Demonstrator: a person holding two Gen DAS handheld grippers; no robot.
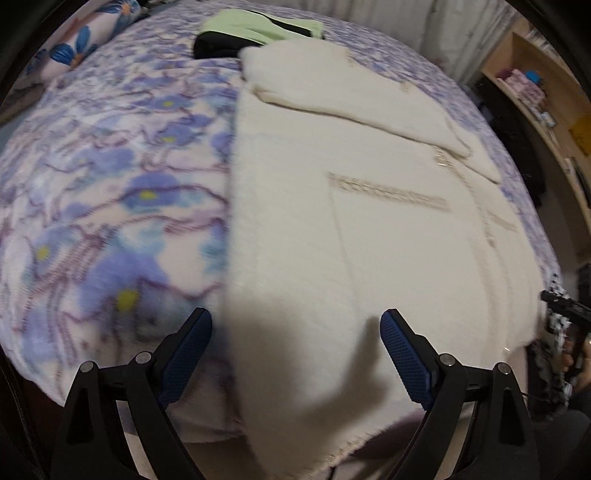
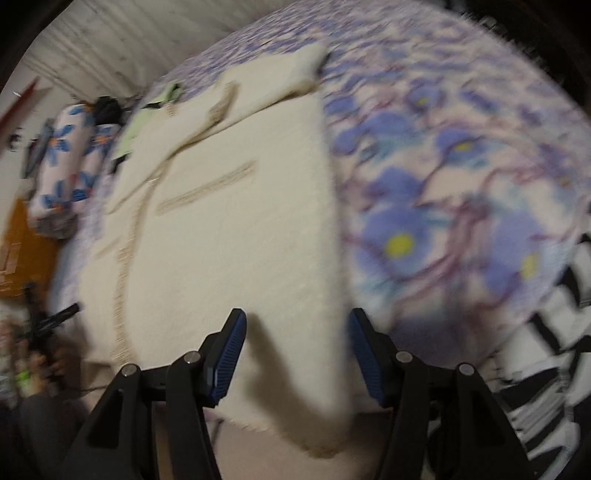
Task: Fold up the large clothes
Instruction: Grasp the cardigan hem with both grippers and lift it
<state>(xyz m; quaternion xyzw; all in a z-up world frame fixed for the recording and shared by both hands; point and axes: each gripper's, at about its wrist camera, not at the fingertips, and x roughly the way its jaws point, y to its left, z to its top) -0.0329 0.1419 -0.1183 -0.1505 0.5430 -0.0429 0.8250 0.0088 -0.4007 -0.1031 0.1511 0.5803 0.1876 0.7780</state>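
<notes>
A large cream fluffy cardigan (image 1: 332, 229) with beige trim lies flat on the bed, its sides folded in and a sleeve laid across the top. It also shows in the right wrist view (image 2: 240, 229). My left gripper (image 1: 295, 328) is open and empty, hovering over the garment's near left edge at the hem. My right gripper (image 2: 297, 328) is open and empty, hovering over the garment's near right edge at the hem. The other gripper shows at the right edge of the left wrist view (image 1: 565, 306) and at the left edge of the right wrist view (image 2: 51, 321).
The bed has a purple floral blanket (image 1: 110, 177). A green and black garment (image 1: 255, 33) lies at the far end. Floral pillows (image 2: 70, 162) lie beside it. A wooden shelf (image 1: 546, 96) stands to the right. A black-and-white striped cloth (image 2: 554, 354) lies at the bed's near right.
</notes>
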